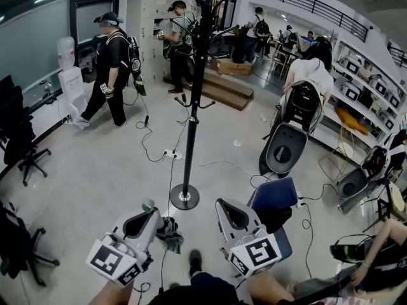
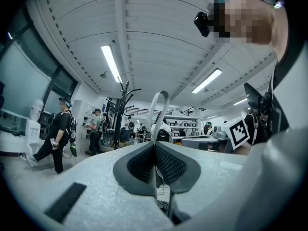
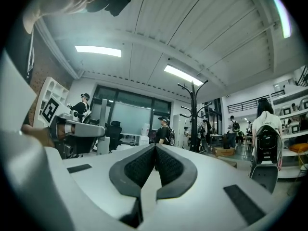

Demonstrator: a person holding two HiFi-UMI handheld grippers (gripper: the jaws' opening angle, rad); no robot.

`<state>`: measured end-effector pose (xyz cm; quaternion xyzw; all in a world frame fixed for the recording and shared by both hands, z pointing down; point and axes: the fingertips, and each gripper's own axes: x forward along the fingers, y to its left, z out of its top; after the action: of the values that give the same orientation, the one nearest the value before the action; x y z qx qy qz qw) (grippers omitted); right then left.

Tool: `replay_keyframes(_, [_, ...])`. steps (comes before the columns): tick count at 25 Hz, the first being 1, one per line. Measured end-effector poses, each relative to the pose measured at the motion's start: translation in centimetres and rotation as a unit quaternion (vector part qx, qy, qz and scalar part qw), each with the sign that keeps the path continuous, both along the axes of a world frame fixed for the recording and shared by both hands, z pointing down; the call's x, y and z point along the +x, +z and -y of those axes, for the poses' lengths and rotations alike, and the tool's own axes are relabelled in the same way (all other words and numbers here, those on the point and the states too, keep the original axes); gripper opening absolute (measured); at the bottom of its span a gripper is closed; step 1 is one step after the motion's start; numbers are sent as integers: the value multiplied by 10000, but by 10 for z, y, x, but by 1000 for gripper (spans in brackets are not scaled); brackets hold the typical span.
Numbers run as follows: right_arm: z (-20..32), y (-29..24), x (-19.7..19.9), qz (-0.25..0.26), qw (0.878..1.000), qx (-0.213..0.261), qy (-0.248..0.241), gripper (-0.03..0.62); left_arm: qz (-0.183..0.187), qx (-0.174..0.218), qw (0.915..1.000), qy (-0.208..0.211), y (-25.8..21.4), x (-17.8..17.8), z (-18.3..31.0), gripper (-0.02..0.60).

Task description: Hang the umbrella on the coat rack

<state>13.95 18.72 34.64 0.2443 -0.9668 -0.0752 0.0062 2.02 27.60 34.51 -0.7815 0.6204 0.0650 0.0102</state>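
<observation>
The black coat rack (image 1: 193, 94) stands on a round base in the middle of the floor, its hooks at the top; it also shows far off as the coat rack (image 2: 122, 114) and the coat rack (image 3: 193, 117). My left gripper (image 1: 151, 207) is low and left of the base, shut on a white strap loop (image 2: 159, 110) that rises from between its jaws. A dark folded umbrella (image 1: 169, 230) hangs just beside and below that gripper. My right gripper (image 1: 220, 204) is held to the right of the base, shut with nothing in it.
A blue chair (image 1: 275, 197) stands close to my right gripper. Cables and a power strip (image 1: 170, 154) lie on the floor around the rack. Black office chairs (image 1: 22, 146) stand at left, white pod seats (image 1: 299, 110) and shelves at right. Several people stand behind.
</observation>
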Motion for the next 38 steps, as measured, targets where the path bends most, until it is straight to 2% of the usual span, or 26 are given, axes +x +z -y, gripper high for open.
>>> replay_keyframes(7, [38,2,-29,79,9999,13,-117,2,11,-68,9999,-148,3,-26,28,11])
replay_keyframes(13, [89,-1,-48,100,9996,45,-265,2,-15,-116,9994,-321,2,-49,76,11])
replay_keyframes(18, [129,-6,-53,241,9993,-46,-299,2,-25,-188,9992,-345,1,-60,115,11])
replay_keyframes(38, [276,0,-73,228,9963,-146,-810,2,-17,-287,9960,-842,2,-92,264,11])
